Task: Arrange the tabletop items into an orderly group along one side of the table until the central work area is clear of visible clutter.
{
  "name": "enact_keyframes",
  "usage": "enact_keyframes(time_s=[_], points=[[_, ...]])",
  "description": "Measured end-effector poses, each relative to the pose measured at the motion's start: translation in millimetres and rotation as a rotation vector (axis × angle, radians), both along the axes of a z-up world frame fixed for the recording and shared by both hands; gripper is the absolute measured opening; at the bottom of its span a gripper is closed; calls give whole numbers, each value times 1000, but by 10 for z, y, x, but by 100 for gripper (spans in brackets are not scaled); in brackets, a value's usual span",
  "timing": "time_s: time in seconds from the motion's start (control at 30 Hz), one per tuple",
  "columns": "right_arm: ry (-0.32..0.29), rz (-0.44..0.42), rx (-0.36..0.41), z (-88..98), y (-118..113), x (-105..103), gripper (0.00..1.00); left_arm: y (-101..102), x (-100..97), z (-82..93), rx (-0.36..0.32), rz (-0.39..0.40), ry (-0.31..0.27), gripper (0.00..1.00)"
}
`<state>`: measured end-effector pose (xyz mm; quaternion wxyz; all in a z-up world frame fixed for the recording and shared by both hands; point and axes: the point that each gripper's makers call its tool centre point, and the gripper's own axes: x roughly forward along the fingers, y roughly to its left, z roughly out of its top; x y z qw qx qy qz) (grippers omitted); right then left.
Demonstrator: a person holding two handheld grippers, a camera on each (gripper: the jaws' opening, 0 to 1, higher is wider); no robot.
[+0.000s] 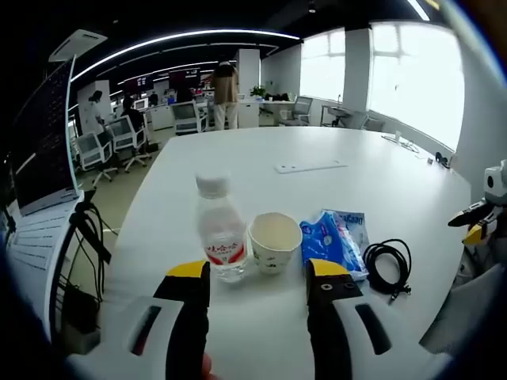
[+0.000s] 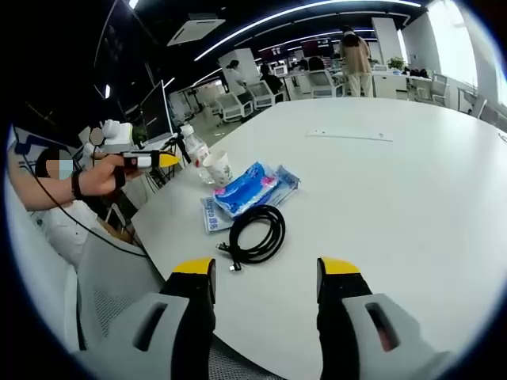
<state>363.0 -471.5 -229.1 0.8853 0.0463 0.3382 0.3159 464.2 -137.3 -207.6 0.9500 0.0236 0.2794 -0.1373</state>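
Note:
A row of items lies near the edge of the white table (image 1: 333,206): a clear water bottle (image 1: 219,228) with a red label, a paper cup (image 1: 275,241), a blue tissue pack (image 1: 334,240) and a coiled black cable (image 1: 386,265). My left gripper (image 1: 257,277) is open just short of the bottle and cup, with nothing between its yellow-tipped jaws. In the right gripper view the cable (image 2: 257,231), tissue pack (image 2: 249,188), cup (image 2: 217,168) and bottle (image 2: 195,149) run away to the upper left. My right gripper (image 2: 266,277) stands open near the cable, holding nothing.
A long white strip (image 1: 310,167) lies farther out on the table. The other gripper (image 2: 146,161) shows at the left of the right gripper view, held by a hand. Office chairs (image 1: 107,142), desks and standing people are beyond the table. A monitor (image 1: 43,142) stands at left.

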Motion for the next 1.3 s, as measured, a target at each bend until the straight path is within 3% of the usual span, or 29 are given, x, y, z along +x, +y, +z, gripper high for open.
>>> enact_keyframes(time_s=[0.33, 0.63, 0.83, 1.3], points=[[8, 25, -2, -5, 80, 3, 53, -177, -168, -9, -29, -48, 9, 53], [17, 54, -28, -14, 147, -9, 57, -334, -382, -51, -14, -107, 20, 55], [14, 63, -26, 27, 224, 6, 54, -373, -450, -46, -21, -126, 24, 56], [24, 92, -44, 42, 351, 52, 60, -392, -612, -35, -18, -148, 29, 57]])
